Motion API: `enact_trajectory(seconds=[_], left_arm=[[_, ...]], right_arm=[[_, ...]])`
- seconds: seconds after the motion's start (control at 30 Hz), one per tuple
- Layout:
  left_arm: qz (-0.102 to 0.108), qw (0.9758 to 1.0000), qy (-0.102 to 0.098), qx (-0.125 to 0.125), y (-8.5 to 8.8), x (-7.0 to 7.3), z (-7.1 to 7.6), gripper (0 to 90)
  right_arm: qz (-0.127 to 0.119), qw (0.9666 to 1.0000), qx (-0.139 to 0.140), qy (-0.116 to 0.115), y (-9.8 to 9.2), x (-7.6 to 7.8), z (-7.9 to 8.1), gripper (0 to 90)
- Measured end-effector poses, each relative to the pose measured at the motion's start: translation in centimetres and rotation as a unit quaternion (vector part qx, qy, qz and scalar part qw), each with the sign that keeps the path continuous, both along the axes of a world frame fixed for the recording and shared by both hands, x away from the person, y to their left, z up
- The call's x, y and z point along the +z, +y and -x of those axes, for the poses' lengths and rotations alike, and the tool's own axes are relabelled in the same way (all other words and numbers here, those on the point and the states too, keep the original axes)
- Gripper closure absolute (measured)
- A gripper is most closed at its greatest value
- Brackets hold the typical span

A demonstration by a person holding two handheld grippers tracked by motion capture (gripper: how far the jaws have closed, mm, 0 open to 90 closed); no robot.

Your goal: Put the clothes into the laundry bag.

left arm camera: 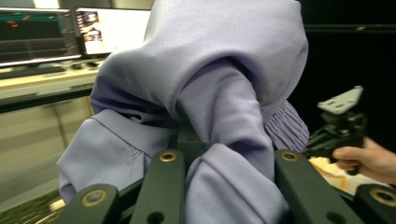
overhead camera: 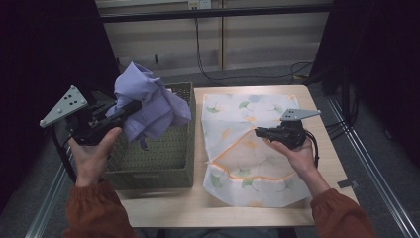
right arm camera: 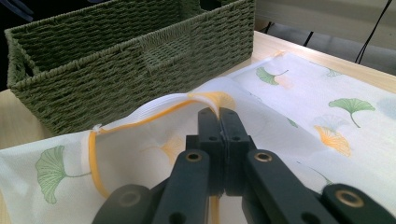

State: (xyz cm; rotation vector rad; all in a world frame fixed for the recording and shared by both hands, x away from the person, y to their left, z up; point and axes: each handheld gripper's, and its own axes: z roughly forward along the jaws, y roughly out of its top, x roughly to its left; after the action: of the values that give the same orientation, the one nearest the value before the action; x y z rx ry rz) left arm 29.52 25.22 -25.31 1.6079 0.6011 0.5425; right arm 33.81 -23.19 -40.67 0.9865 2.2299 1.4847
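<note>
From above, the left claw [overhead camera: 130,107] grips a crumpled lilac cloth garment [overhead camera: 148,101] over the green woven basket [overhead camera: 163,166]; its view confirms this; the right claw [right arm camera: 218,122], beside the basket, pinches the leaf-printed mesh bag's [right arm camera: 299,107] orange-edged opening, best lifted wider before stuffing.

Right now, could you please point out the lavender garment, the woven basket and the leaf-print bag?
lavender garment [overhead camera: 148,101], high view, bunched middle.
woven basket [overhead camera: 153,176], high view, near wall.
leaf-print bag [right arm camera: 299,88], right gripper view, flat printed face.
</note>
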Motion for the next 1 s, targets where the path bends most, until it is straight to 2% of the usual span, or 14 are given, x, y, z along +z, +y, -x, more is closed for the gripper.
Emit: enact_trajectory(seconds=[0.03,0.07,0.1,0.2,0.23,0.3,0.4,0.43,0.5,0.73,0.83,1.0], left_arm=[[-0.007,1.0000,-0.001,-0.002,-0.2,0.1,0.0,74.0],[0.003,1.0000,0.004,-0.003,-0.5,0.1,0.0,74.0],[-0.007,1.0000,0.002,-0.006,-0.5,0.2,-0.1,74.0],[0.006,0.9999,0.002,-0.009,-1.0,0.5,0.0,74.0],[-0.003,0.9999,-0.002,-0.016,-1.3,1.0,0.0,74.0],[-0.008,0.9999,-0.004,-0.014,-1.5,1.3,0.0,74.0],[-0.014,0.9996,-0.014,-0.023,-2.1,2.2,0.3,74.0],[-0.006,0.9996,-0.013,-0.023,-2.3,2.3,0.4,74.0],[-0.001,0.9996,-0.012,-0.027,-2.6,2.3,0.4,74.0],[-0.010,0.9988,-0.006,-0.047,-4.8,2.2,0.4,74.0],[-0.021,0.9984,-0.008,-0.052,-5.4,2.4,0.5,73.9],[-0.018,0.9976,-0.013,-0.065,-6.3,2.5,1.0,73.9]], right_arm=[[-0.001,1.0000,0.001,0.000,0.0,0.0,0.0,89.7],[-0.001,1.0000,0.001,0.001,0.0,0.0,0.0,89.7],[-0.001,1.0000,0.001,0.001,0.0,0.0,0.0,89.7],[-0.002,1.0000,0.000,0.000,-0.1,0.0,0.0,89.7],[-0.002,1.0000,0.000,0.001,-0.1,0.0,0.0,89.7],[-0.001,1.0000,0.003,0.000,-0.1,0.0,0.0,89.7],[-0.002,1.0000,0.003,0.001,0.0,0.0,0.0,89.7],[-0.002,1.0000,0.003,0.001,0.0,0.0,0.0,89.8],[-0.002,1.0000,0.003,0.001,0.0,0.0,0.0,89.7],[-0.003,1.0000,0.003,-0.001,-0.1,0.1,0.0,89.8],[-0.005,1.0000,0.002,0.000,-0.2,0.1,0.0,89.7],[-0.005,1.0000,0.003,0.003,-0.2,0.0,0.0,89.8]])
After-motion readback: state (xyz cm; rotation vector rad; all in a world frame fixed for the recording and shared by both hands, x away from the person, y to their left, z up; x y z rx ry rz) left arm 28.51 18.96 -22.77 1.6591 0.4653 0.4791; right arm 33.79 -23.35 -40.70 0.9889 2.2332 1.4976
